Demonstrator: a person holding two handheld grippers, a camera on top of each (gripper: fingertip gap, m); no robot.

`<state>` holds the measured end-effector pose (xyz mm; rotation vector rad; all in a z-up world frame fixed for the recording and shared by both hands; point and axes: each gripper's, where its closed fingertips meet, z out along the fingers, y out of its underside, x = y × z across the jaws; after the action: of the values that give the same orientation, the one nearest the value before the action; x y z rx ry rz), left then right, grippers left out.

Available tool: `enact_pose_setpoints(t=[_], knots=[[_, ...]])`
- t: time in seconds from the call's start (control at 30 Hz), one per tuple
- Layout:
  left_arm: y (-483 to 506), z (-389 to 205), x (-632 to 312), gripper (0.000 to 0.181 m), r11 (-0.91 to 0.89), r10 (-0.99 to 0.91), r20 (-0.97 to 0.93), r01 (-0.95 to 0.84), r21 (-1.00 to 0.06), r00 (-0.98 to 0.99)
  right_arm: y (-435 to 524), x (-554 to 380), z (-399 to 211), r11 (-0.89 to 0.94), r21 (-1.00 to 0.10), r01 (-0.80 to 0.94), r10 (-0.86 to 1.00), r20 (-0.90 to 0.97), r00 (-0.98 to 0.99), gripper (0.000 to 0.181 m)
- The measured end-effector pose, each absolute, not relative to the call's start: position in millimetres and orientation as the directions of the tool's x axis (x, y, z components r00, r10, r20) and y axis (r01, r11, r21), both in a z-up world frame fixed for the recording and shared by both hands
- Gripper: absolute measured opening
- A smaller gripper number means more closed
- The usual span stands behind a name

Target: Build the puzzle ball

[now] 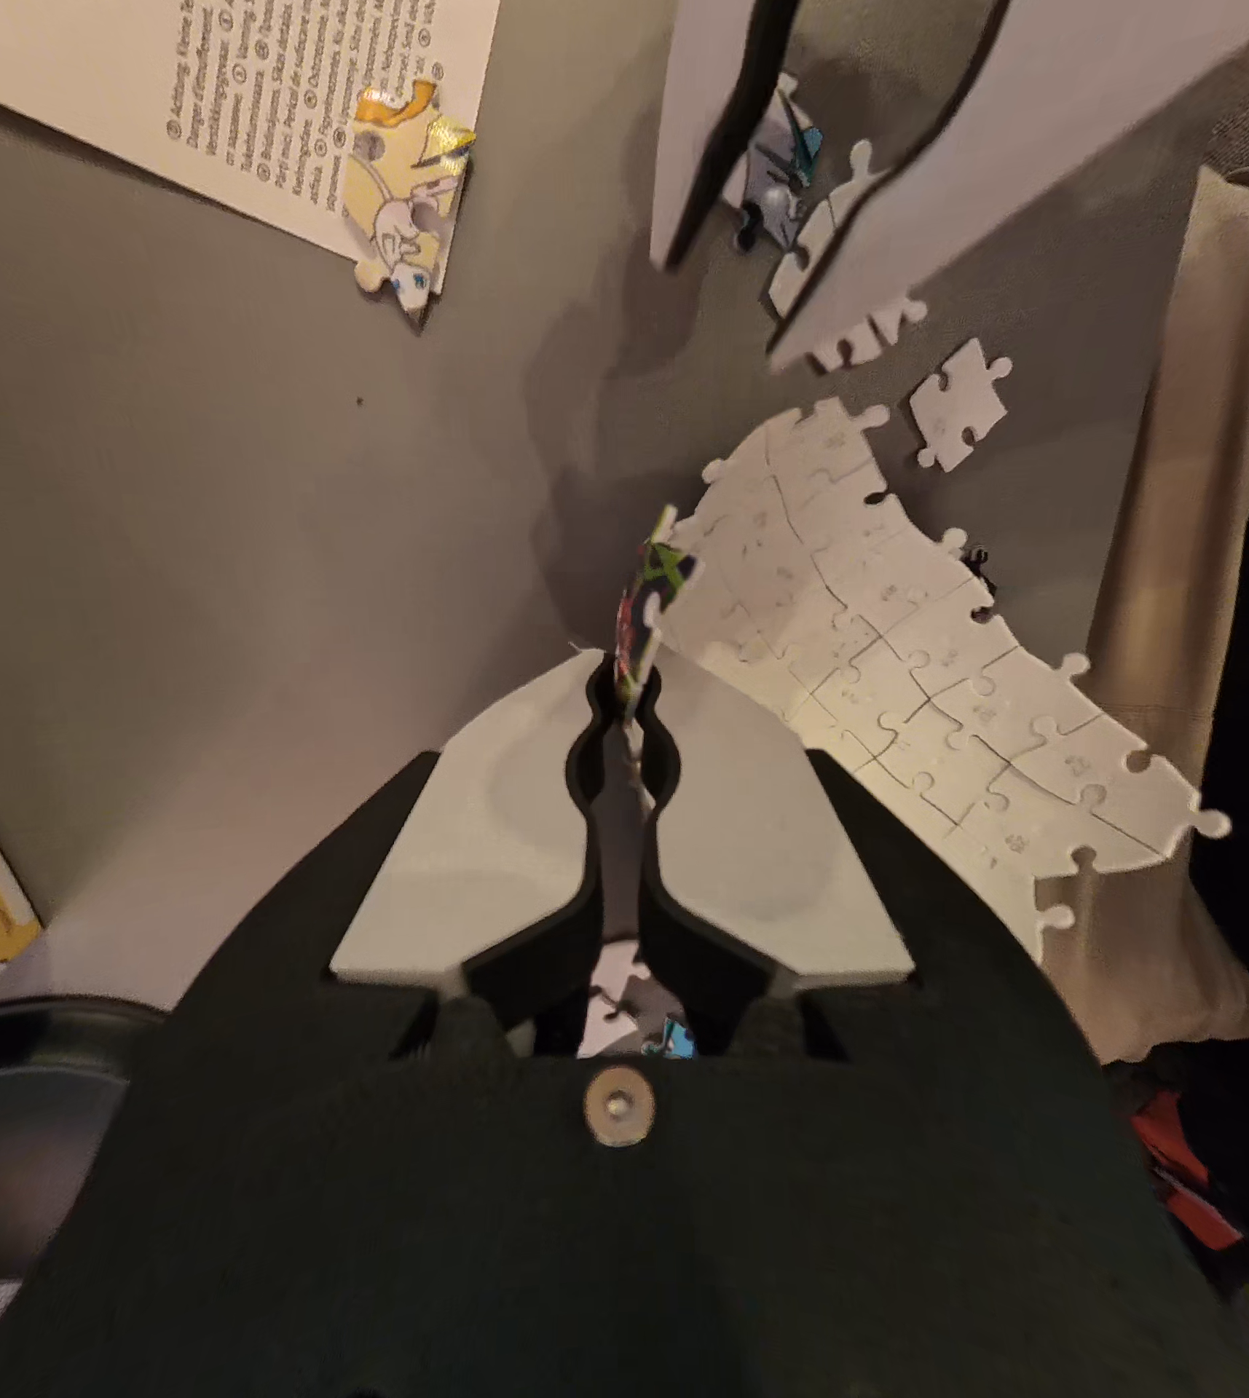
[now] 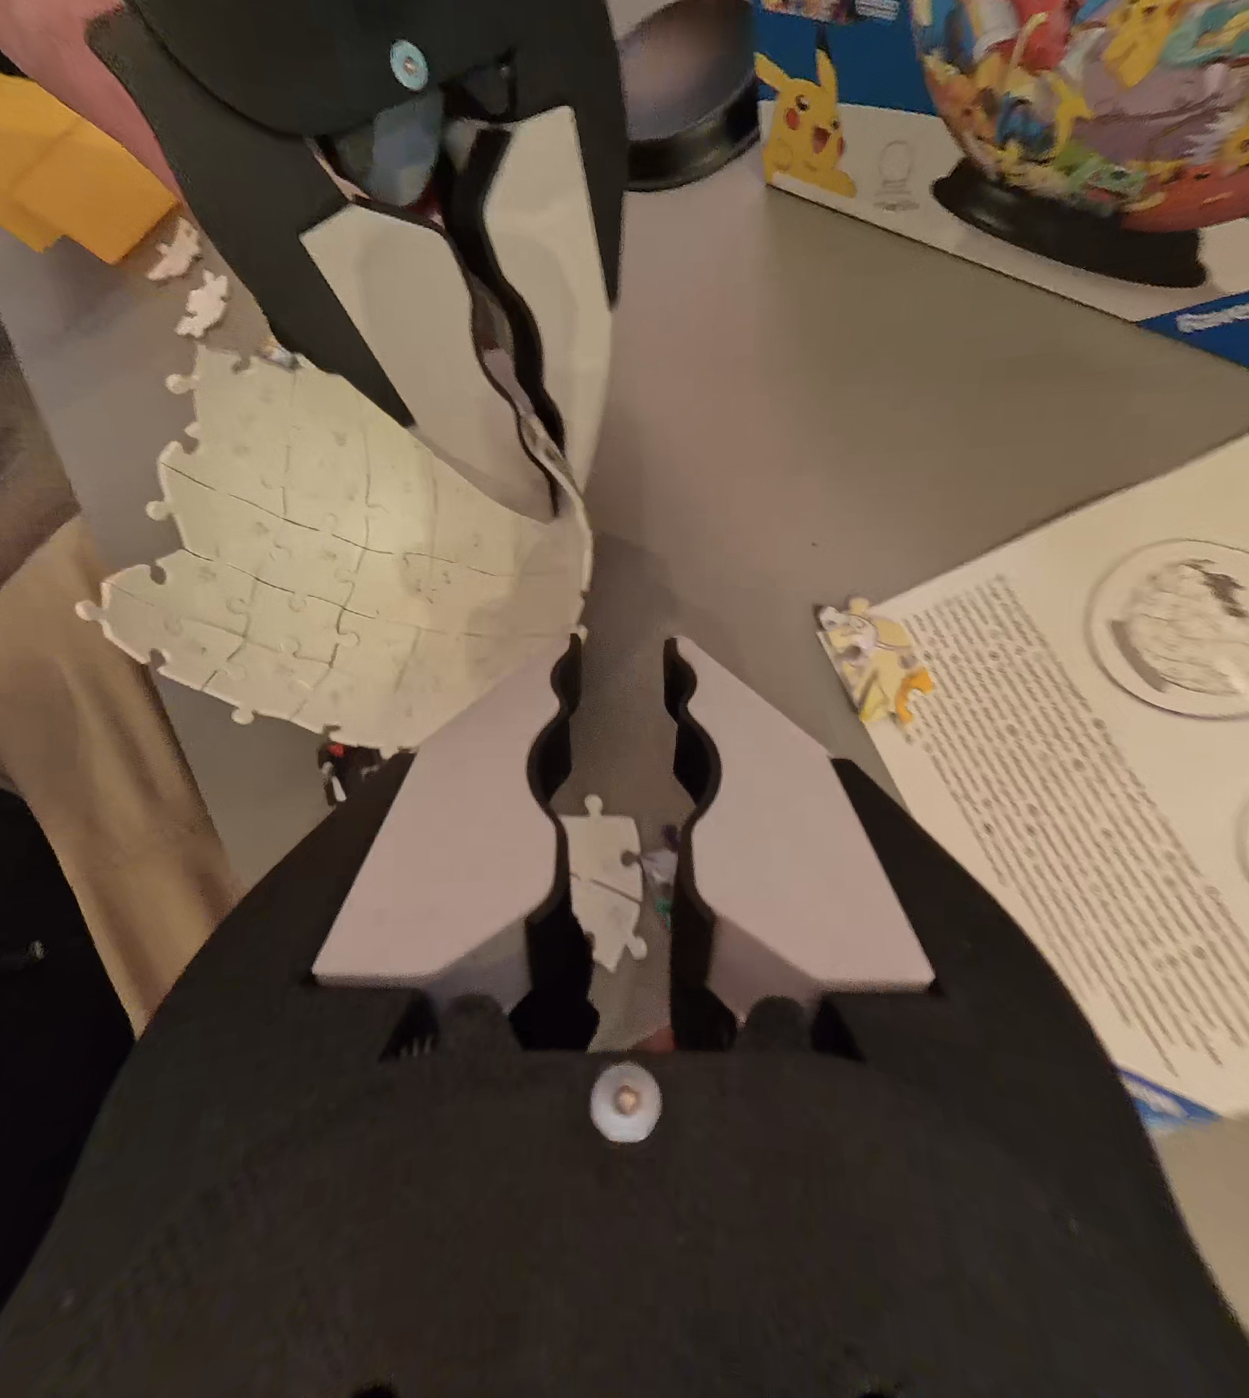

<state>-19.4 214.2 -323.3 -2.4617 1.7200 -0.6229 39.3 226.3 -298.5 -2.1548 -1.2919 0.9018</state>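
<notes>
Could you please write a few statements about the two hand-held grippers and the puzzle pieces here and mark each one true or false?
1. The left hand-held gripper is shut on the edge of the curved assembled puzzle section. True.
2. The right hand-held gripper is clamped on the curved section too. False: its jaws stand apart, with nothing between the tips.
3. The curved section shows its plain white inner side to both cameras. True.
4. The yellow printed piece lies on a corner of the instruction sheet. True.
5. The puzzle box lies in front of the right gripper and touches it. False: it lies at the far side of the table, well away from that gripper.
</notes>
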Motion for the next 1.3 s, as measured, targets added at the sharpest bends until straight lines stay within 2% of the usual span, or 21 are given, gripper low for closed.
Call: enact_pose_setpoints(t=[0.2,0.37,0.7,0.8,0.97,1.07,1.3], knots=[[211,-322,-30,0.003,-0.398,-0.901,0.286,-0.884,-0.247,0.326,214,81,-309,-0.443,-0.562,0.699,0.896,-0.265,0.355,0.021],[208,-322,-39,0.003,-0.41,-0.892,0.298,-0.884,-0.222,0.339,180,104,-326,-0.444,-0.475,0.76,0.892,-0.317,0.322,0.024],[195,-319,-57,0.003,-0.418,-0.889,0.291,-0.886,-0.201,0.354,126,78,-322,-0.236,-0.512,0.826,0.955,-0.279,0.1,0.025],[191,-319,-63,0.003,-0.424,-0.888,0.282,-0.883,-0.202,0.363,134,73,-317,-0.205,-0.543,0.814,0.973,-0.201,0.111,0.026],[181,-314,-72,0.003,-0.421,-0.897,0.245,-0.88,-0.219,0.368,173,103,-305,-0.258,-0.598,0.759,0.965,-0.121,0.233,0.032],[173,-311,-77,0.003,-0.426,-0.897,0.24,-0.873,-0.239,0.372,194,120,-314,-0.182,-0.584,0.791,0.969,0.031,0.245,0.031],[162,-312,-84,0.003,-0.455,-0.886,0.241,-0.842,-0.288,0.396,208,111,-344,0.046,-0.458,0.888,0.97,0.233,0.07,0.029]])
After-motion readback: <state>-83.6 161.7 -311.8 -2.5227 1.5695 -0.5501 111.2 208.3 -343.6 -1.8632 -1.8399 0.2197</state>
